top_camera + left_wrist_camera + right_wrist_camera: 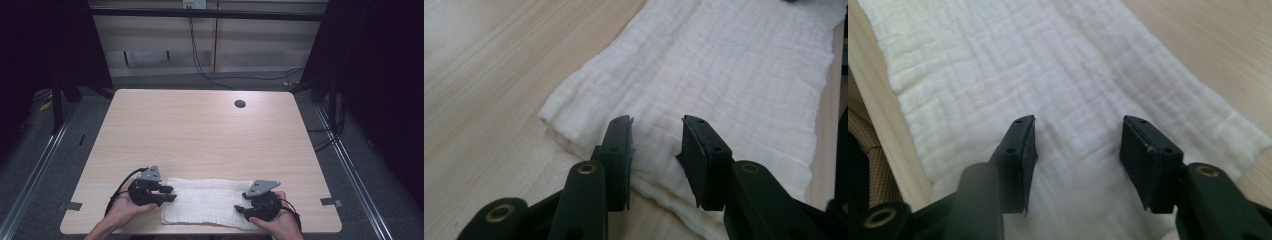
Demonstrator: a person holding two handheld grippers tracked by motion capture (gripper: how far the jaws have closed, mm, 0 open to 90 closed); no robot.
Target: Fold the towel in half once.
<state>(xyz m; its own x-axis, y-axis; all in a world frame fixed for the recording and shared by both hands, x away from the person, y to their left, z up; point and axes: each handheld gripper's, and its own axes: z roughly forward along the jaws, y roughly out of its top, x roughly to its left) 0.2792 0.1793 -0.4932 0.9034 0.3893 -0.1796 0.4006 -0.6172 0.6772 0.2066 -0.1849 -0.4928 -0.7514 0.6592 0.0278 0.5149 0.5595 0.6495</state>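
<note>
The folded white cloth (210, 201) lies at the near edge of the table (200, 130), with the left gripper (167, 193) and the right gripper (242, 208) both spread above its 2 ends, pinching nothing.

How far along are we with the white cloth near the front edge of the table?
Done: the white cloth already lies as a flat, long folded strip; layered edges show at its left end in the left gripper view. In hand: the left gripper and right gripper sit over opposite ends with jaws apart, nothing pinched. Left: probably gripping the ends for another fold, though that's a guess from the pose.
</note>
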